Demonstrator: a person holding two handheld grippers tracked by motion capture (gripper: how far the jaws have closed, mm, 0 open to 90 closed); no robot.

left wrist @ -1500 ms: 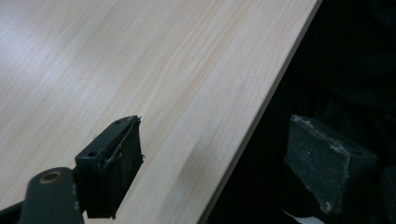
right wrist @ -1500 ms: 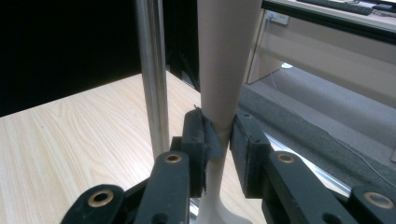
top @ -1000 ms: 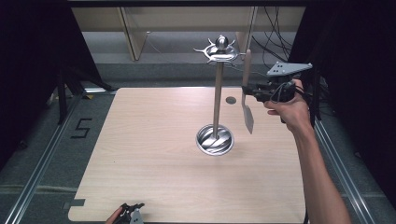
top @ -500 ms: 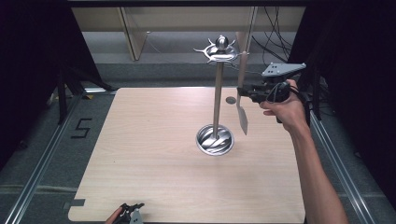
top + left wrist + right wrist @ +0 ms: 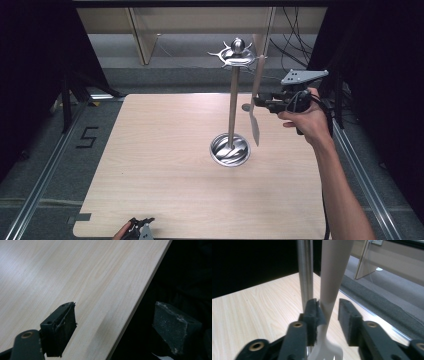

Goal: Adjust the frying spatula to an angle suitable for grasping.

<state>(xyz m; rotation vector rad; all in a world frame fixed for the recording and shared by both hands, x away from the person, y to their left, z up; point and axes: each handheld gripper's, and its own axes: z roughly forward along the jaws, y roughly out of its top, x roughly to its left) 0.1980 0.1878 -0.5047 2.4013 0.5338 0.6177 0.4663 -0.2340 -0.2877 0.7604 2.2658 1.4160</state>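
Beige plastic slotted spatula (image 5: 329, 297) hangs between right gripper (image 5: 329, 312) jaws, released, touching one pad | steel stand pole (image 5: 305, 272) just behind | left gripper (image 5: 112, 330) spread wide over wooden table edge (image 5: 140, 297)

Bright table (image 5: 165, 150), dark surroundings; close tool parts blurred.

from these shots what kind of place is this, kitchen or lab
Likely a lab or recording rig, not a kitchen: a bare wooden table ringed by black curtains, metal floor rails, and loose cables behind a lone utensil stand.
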